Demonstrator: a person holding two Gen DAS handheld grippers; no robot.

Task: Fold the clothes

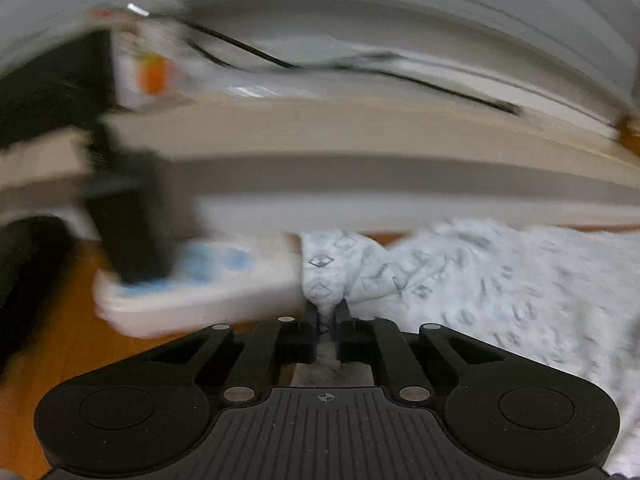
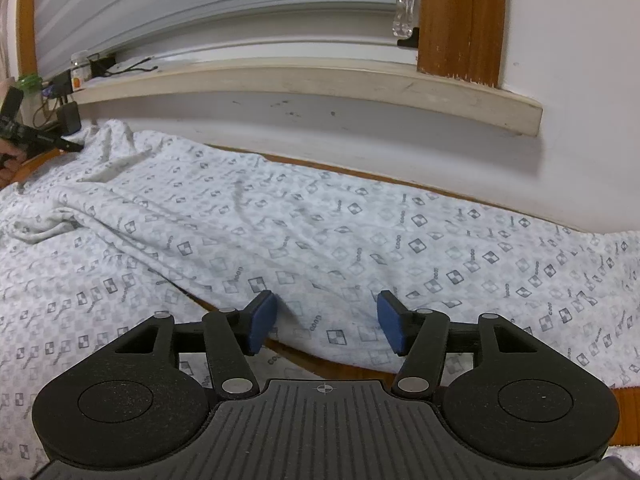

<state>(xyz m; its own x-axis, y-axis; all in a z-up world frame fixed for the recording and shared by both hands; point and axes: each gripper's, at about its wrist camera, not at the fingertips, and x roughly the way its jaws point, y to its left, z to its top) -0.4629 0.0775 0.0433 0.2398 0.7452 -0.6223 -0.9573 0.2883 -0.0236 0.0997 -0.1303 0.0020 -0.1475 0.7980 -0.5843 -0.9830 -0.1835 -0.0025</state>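
The one garment in view, a white cloth with a grey diamond print [image 2: 304, 216], lies spread over the wooden worktop [image 2: 320, 364] below the window ledge [image 2: 304, 80], its long axis running along that ledge; a rumpled ridge crosses it toward the ledge's left end, and one edge lies doubled just in front of me; whether that is a fold half made or mere slack I cannot tell; my left claw [image 1: 328, 308] is pinched on a bunched corner of it under the ledge's left end, beside a blurred white power strip [image 1: 200, 284]; my right claw [image 2: 326, 320] hangs with its two blue pads parted over the near edge, holding nothing, the cloth directly ahead and beneath; so the right is nearer the cloth's middle, the left at its end.
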